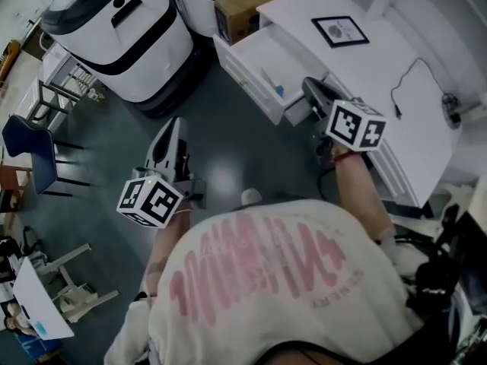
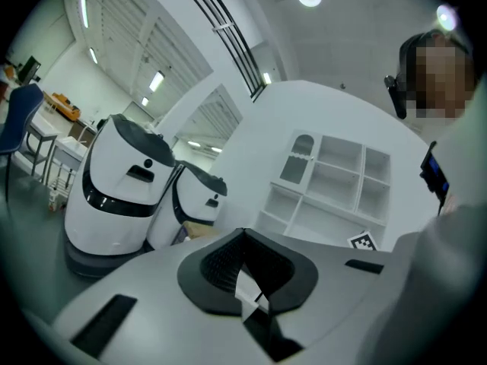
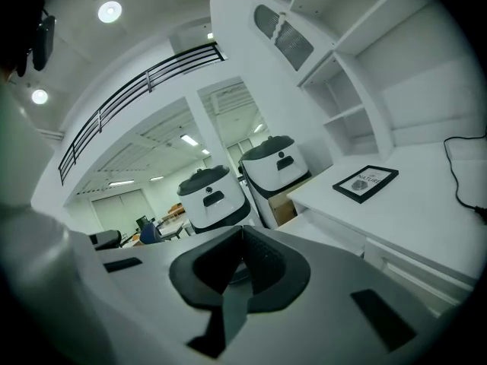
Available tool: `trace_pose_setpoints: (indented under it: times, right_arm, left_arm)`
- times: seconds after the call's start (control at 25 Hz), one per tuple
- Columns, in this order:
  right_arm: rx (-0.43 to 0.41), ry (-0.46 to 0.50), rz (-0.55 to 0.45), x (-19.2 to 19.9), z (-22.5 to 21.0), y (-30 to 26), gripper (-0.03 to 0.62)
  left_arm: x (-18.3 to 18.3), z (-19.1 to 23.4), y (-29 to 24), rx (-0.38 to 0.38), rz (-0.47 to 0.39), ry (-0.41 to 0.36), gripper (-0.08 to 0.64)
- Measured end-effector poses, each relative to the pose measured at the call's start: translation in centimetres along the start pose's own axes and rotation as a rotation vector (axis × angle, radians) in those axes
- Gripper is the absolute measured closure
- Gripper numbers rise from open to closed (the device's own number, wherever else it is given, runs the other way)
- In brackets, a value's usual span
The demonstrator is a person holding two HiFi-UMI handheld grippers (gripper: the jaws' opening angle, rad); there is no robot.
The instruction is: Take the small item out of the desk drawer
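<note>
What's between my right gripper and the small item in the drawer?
Head view: only bare white floor of the drawer separates the right gripper from the small blue item.

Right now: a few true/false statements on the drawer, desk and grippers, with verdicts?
The desk drawer is open. True.
The right gripper holds an item. False: its jaws are together with nothing between them.
A framed picture lies on the desk. True.
The cardboard box sits in the drawer. False: it stands outside, beside the desk.
The left gripper is inside the drawer. False: it is over the floor, apart from the desk.
</note>
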State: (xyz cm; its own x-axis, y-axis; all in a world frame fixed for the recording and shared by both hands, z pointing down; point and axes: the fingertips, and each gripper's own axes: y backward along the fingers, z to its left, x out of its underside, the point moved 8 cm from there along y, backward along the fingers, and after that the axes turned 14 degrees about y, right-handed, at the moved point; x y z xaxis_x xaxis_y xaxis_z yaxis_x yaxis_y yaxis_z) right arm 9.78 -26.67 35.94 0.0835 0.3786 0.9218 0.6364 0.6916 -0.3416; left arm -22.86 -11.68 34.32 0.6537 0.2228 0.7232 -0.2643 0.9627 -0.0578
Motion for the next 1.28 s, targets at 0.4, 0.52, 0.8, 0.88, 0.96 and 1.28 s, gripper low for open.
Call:
trace_pose_setpoints:
  times: [0.4, 0.52, 0.8, 0.88, 0.96, 1.28]
  right_arm:
    - [-0.011, -0.062, 0.157, 2.6, -4.2, -9.6, 0.575]
    - [-0.005, -0.063, 0.219, 4.2, -6.6, -13.1, 0.575]
    - [-0.010, -0.031, 0.397, 8.2, -10.7, -20.6, 0.575]
    - [-0.032, -0.026, 0.450, 9.3, -11.7, -22.4, 0.574]
    - [-0.063, -0.045, 0.494, 10.2, -12.3, -24.0, 0.574]
    - [-0.121, -0.021, 0.627, 12.5, -12.9, -28.2, 0.411]
  left_arm:
    - [-1.4, 5.3, -7.2, -0.047, 0.095, 0.083, 0.531]
    - [-2.7, 7.6, -9.6, -0.085, 0.090, 0.063, 0.531]
    - [-3.7, 15.2, -14.9, -0.242, 0.115, 0.025, 0.531]
    - [-3.6, 16.7, -16.1, -0.283, 0.124, 0.042, 0.531]
    - [-3.8, 17.7, -17.2, -0.306, 0.137, 0.049, 0.531]
    - [-4.7, 19.0, -20.6, -0.329, 0.140, 0.065, 0.531]
